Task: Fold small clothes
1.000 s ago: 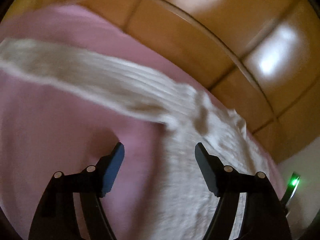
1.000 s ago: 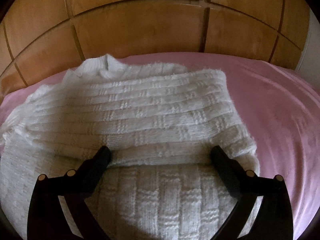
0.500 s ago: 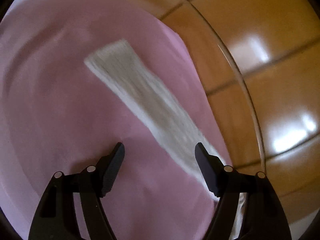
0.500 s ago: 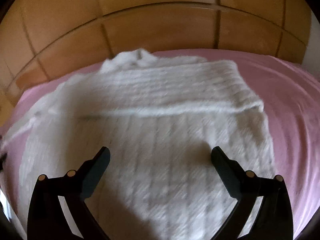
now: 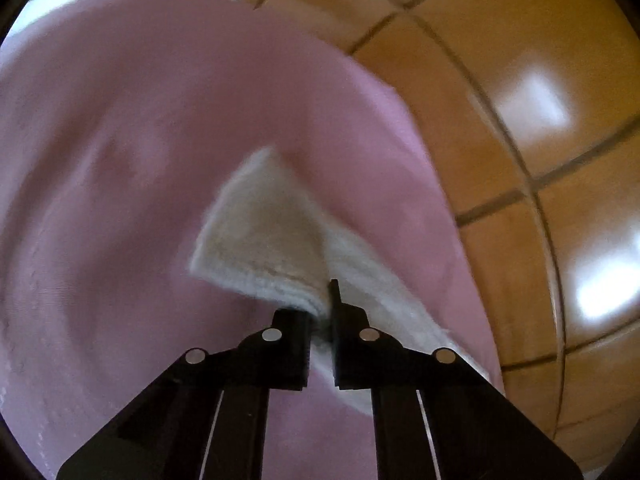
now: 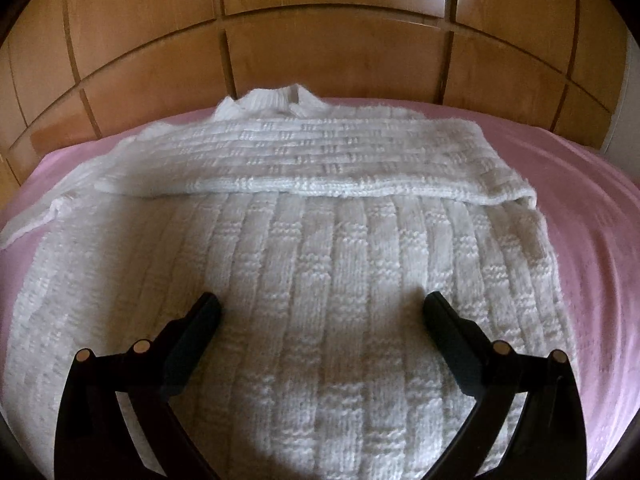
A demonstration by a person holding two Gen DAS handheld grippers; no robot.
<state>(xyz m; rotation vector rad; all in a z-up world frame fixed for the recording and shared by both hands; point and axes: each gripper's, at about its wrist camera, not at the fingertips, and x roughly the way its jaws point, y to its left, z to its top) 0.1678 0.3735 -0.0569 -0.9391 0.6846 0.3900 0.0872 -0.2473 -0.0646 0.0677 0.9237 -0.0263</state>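
Left gripper [image 5: 320, 312] is clamped on the white sleeve [image 5: 272, 236], which bunches just ahead of its fingertips over the pink sheet [image 5: 120, 160]. Right gripper [image 6: 320, 312] hovers with its jaws spread wide above the white knitted sweater [image 6: 320, 280]. Ahead of it, a folded sleeve [image 6: 320, 160] lies across the sweater; beyond stands the wooden headboard [image 6: 320, 60].

I see a bed under a pink sheet [image 6: 580, 200], its wooden headboard [image 6: 320, 52] behind — lying straight on the sheet is a white knitted sweater [image 6: 320, 280], one sleeve [image 6: 320, 160] folded flat across its upper part.
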